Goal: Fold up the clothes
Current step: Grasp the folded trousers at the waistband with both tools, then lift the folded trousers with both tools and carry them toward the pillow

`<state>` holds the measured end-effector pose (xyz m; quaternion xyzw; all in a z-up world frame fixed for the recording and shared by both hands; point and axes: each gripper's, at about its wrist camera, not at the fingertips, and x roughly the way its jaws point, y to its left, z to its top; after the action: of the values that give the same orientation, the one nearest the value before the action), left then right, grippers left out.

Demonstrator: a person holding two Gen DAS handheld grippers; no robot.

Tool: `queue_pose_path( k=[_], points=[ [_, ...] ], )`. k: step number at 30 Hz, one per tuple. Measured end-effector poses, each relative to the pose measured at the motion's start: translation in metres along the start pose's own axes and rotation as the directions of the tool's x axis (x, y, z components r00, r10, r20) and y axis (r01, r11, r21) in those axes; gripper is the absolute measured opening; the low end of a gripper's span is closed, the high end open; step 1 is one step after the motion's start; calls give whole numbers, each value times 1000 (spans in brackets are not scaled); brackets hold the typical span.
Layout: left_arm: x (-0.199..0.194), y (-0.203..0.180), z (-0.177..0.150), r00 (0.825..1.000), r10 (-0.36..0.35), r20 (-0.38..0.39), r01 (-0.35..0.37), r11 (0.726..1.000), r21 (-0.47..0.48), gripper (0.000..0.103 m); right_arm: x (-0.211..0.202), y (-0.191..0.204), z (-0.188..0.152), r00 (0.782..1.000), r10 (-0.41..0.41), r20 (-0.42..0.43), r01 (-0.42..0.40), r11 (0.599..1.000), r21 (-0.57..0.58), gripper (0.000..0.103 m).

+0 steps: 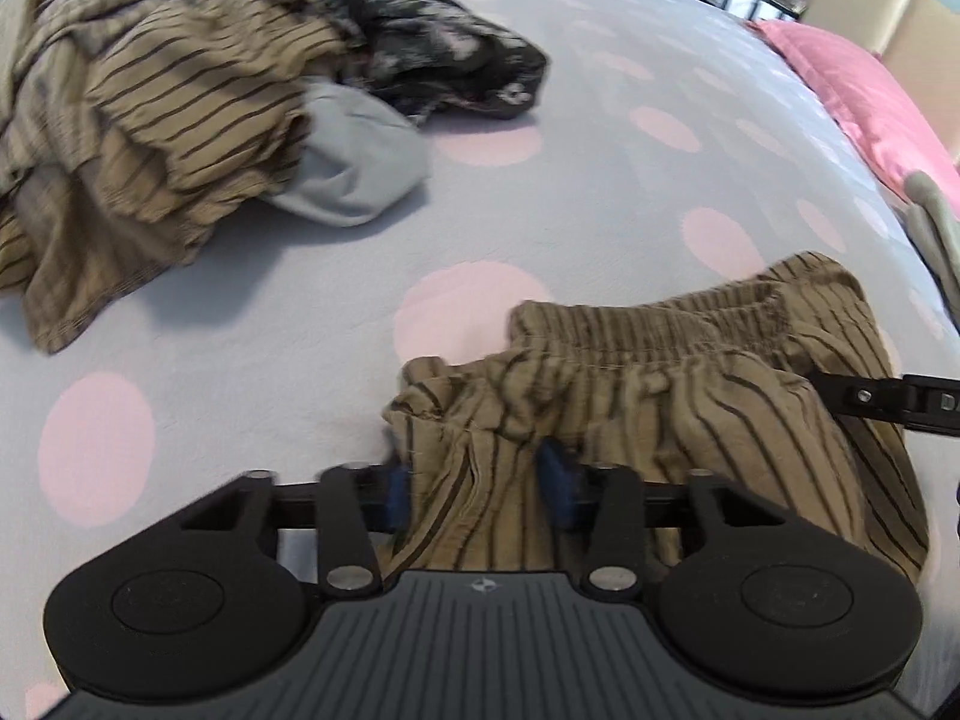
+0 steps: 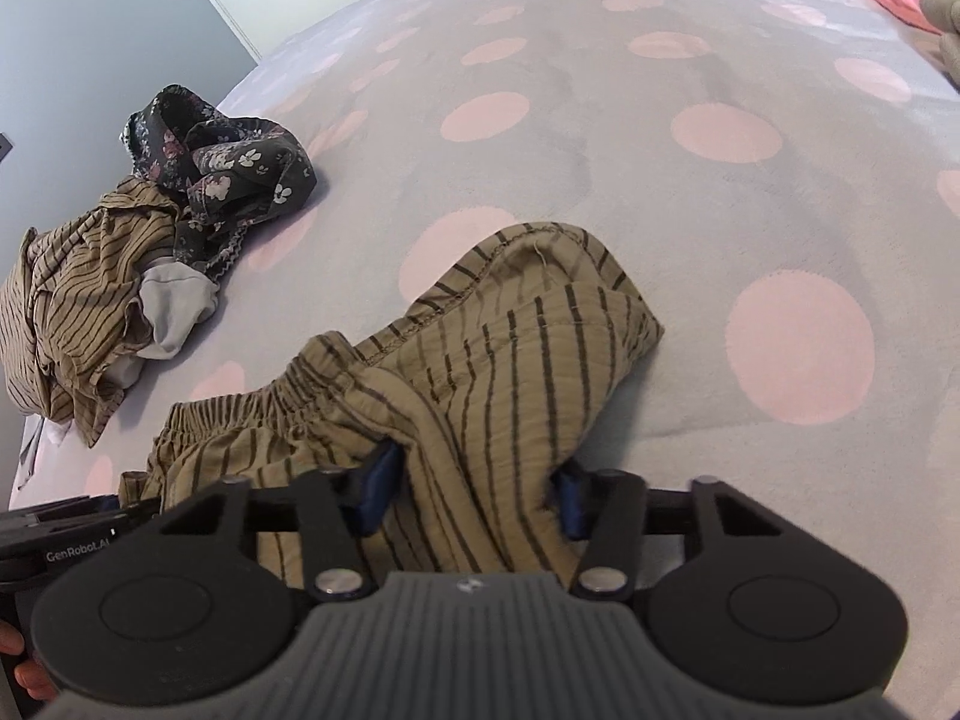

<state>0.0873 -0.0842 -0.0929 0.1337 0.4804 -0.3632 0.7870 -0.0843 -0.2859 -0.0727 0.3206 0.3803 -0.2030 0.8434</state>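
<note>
Tan shorts with dark stripes and an elastic waistband (image 1: 660, 372) lie crumpled on the bed. My left gripper (image 1: 474, 480) is shut on a bunch of fabric below the waistband, which fills the gap between its blue pads (image 1: 555, 480). My right gripper (image 2: 474, 492) is shut on another fold of the same shorts (image 2: 510, 348), near a hemmed leg edge. The two grippers sit close together. The right one's finger (image 1: 888, 402) shows at the right edge of the left wrist view. The left one's body (image 2: 60, 534) shows at the lower left of the right wrist view.
The bed sheet (image 1: 240, 312) is grey with pink dots. A pile lies at the far left: a tan striped garment (image 1: 138, 138), a grey piece (image 1: 354, 162) and a dark floral one (image 1: 444, 60). A pink pillow (image 1: 864, 96) and a beige cloth (image 1: 930, 222) are on the right.
</note>
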Motion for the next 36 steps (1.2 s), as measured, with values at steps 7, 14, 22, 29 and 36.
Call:
queue_pose_path(
  k=[7,14,22,29,36],
  points=[
    [-6,-15,3,999,33,22,-33,999,30,8,-18,8,-1,998,15,57,-12,999,-49,13],
    [-36,-29,7,994,1,113,-6,999,45,5,-57,7,-5,987,7,163,0,999,-44,12],
    [-73,-66,9,977,-93,194,76,993,92,5,-123,-15,-16,954,-18,300,33,998,-45,11],
    [-103,-138,18,935,-251,251,208,960,187,5,-204,-66,-21,901,-84,426,94,996,-2,11],
    [-117,-234,24,861,-455,227,389,877,282,5,-303,-139,-25,825,-181,536,177,982,59,11]
  ],
)
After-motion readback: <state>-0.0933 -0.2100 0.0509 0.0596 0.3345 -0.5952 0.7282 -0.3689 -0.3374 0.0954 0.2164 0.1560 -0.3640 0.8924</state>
